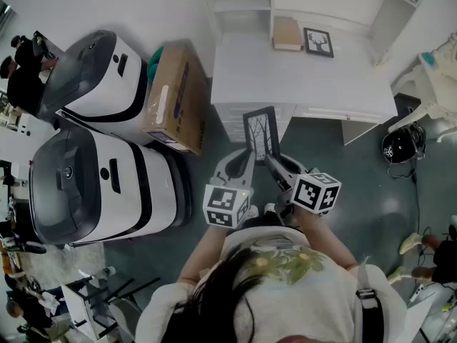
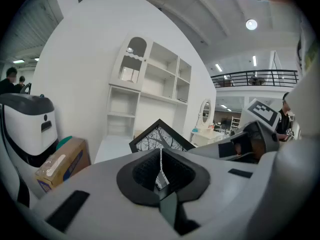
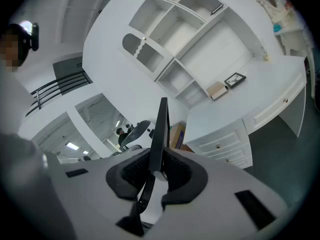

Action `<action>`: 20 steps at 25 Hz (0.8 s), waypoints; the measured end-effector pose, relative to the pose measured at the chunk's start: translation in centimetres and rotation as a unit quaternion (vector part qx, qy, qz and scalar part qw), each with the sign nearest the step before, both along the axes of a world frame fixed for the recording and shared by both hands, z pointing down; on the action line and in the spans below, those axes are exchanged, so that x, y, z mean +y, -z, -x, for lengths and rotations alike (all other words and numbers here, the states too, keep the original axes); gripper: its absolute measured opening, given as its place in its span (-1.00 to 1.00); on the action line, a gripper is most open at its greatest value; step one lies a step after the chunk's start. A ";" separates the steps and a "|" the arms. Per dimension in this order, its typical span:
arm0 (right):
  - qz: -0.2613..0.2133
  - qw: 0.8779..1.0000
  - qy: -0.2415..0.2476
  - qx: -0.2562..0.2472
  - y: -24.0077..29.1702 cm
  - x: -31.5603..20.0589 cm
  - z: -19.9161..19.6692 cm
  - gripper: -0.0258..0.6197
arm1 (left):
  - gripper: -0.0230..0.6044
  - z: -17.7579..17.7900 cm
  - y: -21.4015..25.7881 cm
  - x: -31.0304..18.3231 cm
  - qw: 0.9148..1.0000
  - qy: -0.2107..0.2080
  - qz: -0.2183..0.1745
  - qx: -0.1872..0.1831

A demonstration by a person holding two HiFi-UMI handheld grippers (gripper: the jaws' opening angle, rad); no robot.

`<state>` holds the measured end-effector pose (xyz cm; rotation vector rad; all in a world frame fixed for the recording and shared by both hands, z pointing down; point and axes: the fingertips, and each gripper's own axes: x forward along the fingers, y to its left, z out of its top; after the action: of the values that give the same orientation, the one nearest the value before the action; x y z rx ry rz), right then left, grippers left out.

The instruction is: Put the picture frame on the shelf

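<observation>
Picture frame held by both grippers, just short of the white desk.
Head view: holds the black frame upright in front of the desk, left gripper and right gripper at its lower edge; shows a small framed picture and a tan box at the back of the desk, and a cardboard box left of the desk. Left gripper view: draws the pads almost together on the frame's lower part, tree print facing the camera, with the shelf unit above the desk beyond. Right gripper view: clamps the frame edge-on, jaws partly apart and pads pressing both faces, with the desk beyond.
</observation>
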<state>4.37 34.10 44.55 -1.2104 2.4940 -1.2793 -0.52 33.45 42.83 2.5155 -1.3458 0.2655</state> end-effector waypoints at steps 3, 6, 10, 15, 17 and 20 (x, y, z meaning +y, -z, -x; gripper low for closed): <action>0.003 1.000 0.000 -0.001 -0.2 0.1 -0.2 -0.65 | -0.80 -0.3 -0.2 0.2 1.000 -0.002 0.002 -0.002; 0.006 1.000 -0.003 -0.008 -0.2 0.3 -0.5 -0.65 | -0.80 -0.5 -0.3 0.5 1.000 -0.001 0.003 -0.007; 0.010 1.000 -0.006 -0.022 0.0 0.3 -1.1 -0.65 | -0.80 -0.9 -0.1 0.5 1.000 0.002 0.001 -0.010; 0.014 0.999 -0.003 -0.029 0.0 0.5 -1.9 -0.65 | -0.80 -1.6 0.5 0.5 1.000 0.006 -0.003 -0.013; 0.014 0.999 0.000 -0.032 0.1 0.6 -2.1 -0.65 | -0.80 -2.0 0.7 0.6 1.000 0.008 -0.004 -0.015; 0.014 0.999 0.003 -0.036 0.0 0.5 -2.6 -0.65 | -0.80 -2.6 0.9 0.6 1.000 0.011 -0.011 -0.018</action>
<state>6.98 34.63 44.57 -1.1417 2.4395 -1.3381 2.04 34.10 41.91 2.5238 -1.3964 0.2943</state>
